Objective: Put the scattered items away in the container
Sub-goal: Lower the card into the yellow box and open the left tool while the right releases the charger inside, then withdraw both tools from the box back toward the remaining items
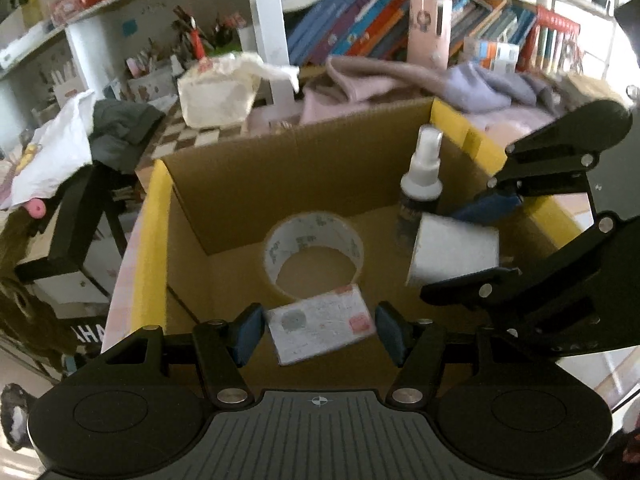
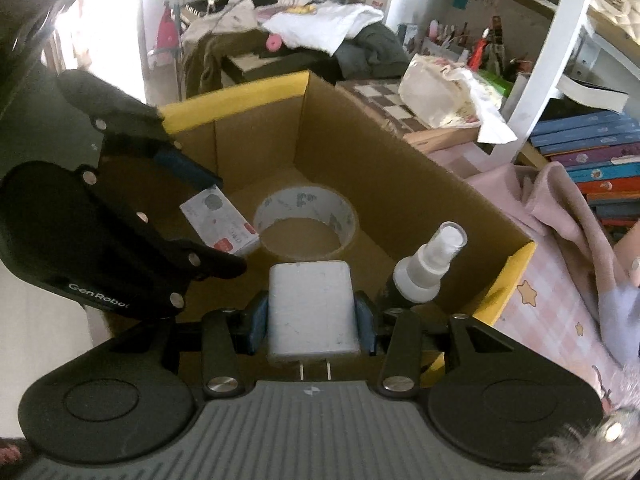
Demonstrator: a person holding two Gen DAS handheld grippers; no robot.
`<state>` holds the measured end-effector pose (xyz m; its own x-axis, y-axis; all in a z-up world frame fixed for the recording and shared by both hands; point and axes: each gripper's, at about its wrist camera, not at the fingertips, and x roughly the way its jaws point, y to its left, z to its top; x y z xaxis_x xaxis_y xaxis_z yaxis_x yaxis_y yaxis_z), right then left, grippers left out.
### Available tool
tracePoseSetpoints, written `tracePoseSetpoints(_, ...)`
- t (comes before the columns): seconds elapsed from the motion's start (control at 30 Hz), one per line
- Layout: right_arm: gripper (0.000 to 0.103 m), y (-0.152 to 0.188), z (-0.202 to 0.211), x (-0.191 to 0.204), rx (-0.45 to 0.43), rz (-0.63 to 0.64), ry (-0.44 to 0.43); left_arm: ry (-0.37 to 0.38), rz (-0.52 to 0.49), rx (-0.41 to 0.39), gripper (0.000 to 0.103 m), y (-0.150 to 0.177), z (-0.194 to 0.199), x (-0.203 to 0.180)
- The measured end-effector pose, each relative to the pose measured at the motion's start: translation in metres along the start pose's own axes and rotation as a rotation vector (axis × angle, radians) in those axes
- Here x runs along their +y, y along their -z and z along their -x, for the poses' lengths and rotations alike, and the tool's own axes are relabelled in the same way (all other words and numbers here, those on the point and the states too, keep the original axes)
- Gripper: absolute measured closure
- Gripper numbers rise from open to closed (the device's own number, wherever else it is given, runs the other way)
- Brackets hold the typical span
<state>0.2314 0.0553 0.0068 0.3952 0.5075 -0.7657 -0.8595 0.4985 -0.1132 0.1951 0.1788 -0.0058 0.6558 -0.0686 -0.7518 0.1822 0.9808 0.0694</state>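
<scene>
Left wrist view shows the left claw (image 1: 320, 334) with its blue pads apart, and the small white printed card box (image 1: 322, 328) sits loose between them, over the near part of the brown cardboard box with yellow edges (image 1: 154, 232). It looks ready to drop straight down. The right claw (image 2: 312, 322) is clamped on a white plug block (image 2: 310, 308), also above the box. Down inside, a clear tape roll (image 1: 314, 254) lies flat in the middle. A dark spray bottle with a white top (image 1: 420, 184) stands at the right. Nothing blocks the way down.
</scene>
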Motion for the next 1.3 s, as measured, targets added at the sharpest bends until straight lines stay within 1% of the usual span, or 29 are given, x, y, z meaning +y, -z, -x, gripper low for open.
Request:
tracePoseSetpoints(0.1,0.061,0.000,0.016,0.003,-0.038,-0.018,0.012,0.006,0.019,-0.036,0.039,0.001,0.014,0.000)
tracePoseSetpoints(0.23,0.059,0.001,0.039,0.009,-0.087,-0.053,0.034,-0.009,0.044,-0.088,0.037,0.003,0.038,-0.004)
tracePoseSetpoints(0.3,0.056,0.003,0.052,0.012,-0.121,-0.067,0.052,-0.017,0.062,-0.116,0.032,0.006,0.052,-0.006)
tracePoseSetpoints(0.4,0.056,0.007,0.074,0.018,-0.166,-0.094,0.073,-0.018,0.085,-0.156,0.030,0.012,0.075,-0.014)
tracePoseSetpoints(0.53,0.056,0.017,0.101,0.032,-0.217,-0.115,0.091,-0.046,0.110,-0.197,0.029,0.023,0.103,-0.029)
tracePoseSetpoints(0.6,0.056,0.024,0.114,0.040,-0.242,-0.120,0.101,-0.060,0.143,-0.223,0.029,0.030,0.116,-0.034)
tracePoseSetpoints(0.7,0.056,0.037,0.136,0.051,-0.291,-0.126,0.142,-0.065,0.198,-0.261,0.029,0.040,0.134,-0.040)
tracePoseSetpoints(0.77,0.056,0.046,0.149,0.057,-0.320,-0.133,0.181,-0.073,0.218,-0.282,0.029,0.047,0.144,-0.046)
tracePoseSetpoints(0.9,0.055,0.066,0.173,0.067,-0.372,-0.165,0.271,-0.105,0.218,-0.306,0.024,0.061,0.160,-0.062)
tracePoseSetpoints(1.0,0.055,0.083,0.187,0.074,-0.393,-0.197,0.319,-0.126,0.232,-0.305,0.024,0.073,0.170,-0.070)
tracePoseSetpoints(1.17,0.055,0.112,0.204,0.083,-0.402,-0.262,0.403,-0.141,0.276,-0.300,0.023,0.091,0.181,-0.077)
tracePoseSetpoints(1.3,0.054,0.134,0.214,0.089,-0.382,-0.317,0.455,-0.132,0.304,-0.291,0.023,0.105,0.186,-0.084)
